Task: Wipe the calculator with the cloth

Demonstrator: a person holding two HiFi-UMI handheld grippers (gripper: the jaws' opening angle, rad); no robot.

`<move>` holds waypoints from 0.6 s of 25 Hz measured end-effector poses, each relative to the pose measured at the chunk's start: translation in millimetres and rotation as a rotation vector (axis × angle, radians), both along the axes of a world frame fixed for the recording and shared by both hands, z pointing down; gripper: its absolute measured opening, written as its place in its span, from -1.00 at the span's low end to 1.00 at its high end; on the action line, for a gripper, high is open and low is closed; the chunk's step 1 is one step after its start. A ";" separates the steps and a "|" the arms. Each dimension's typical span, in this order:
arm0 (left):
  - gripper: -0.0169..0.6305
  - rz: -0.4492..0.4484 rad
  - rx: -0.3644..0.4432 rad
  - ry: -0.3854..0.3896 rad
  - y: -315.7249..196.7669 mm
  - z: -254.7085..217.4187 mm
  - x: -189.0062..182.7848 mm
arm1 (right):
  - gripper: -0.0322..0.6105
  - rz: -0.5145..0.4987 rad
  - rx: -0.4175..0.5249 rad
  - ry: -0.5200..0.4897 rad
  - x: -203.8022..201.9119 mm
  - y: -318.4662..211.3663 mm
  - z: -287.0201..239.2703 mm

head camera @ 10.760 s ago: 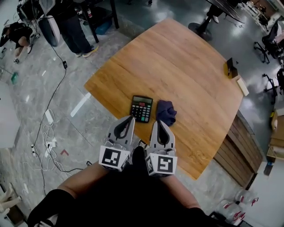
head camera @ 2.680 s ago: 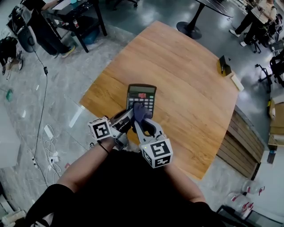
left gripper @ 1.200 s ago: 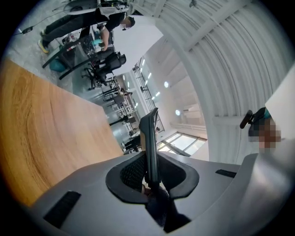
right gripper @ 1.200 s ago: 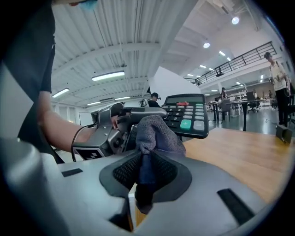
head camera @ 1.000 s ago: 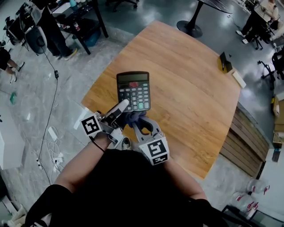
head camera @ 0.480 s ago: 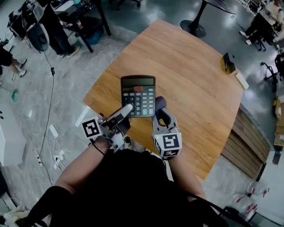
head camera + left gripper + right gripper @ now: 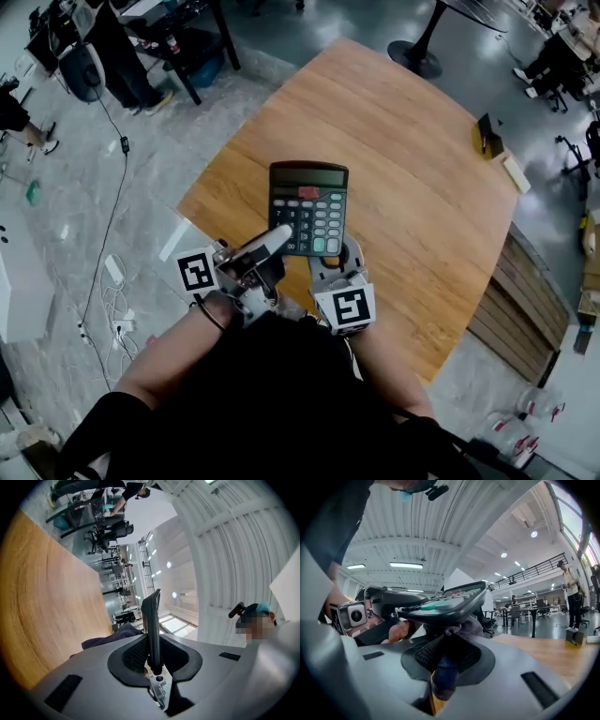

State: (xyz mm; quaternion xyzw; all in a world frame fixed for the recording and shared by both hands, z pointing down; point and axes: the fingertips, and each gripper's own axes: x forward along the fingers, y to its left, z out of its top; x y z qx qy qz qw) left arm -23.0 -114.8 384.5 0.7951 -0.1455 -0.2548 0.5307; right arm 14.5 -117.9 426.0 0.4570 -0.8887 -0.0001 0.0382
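While head view shows left gripper (image 7: 274, 237) clamping calculator (image 7: 308, 208) keys-up, cloth (image 7: 461, 629) pinched by right gripper (image 7: 336, 261) underneath shows clearly only in its own view

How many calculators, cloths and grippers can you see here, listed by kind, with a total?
calculator: 1
cloth: 1
grippers: 2, the left gripper and the right gripper
total: 4
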 end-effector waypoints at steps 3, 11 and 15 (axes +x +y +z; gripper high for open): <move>-0.73 0.011 0.001 -0.003 0.1 0.0 0.6 | -0.72 -0.046 0.011 0.015 -18.6 3.6 2.1; -0.73 0.004 -0.012 -0.013 -0.5 9.4 -0.6 | -0.72 -0.003 0.010 -0.024 -4.6 -4.2 3.9; -0.73 0.004 -0.027 -0.015 -1.7 15.5 -1.1 | -0.72 0.086 0.028 -0.017 32.9 -20.7 4.8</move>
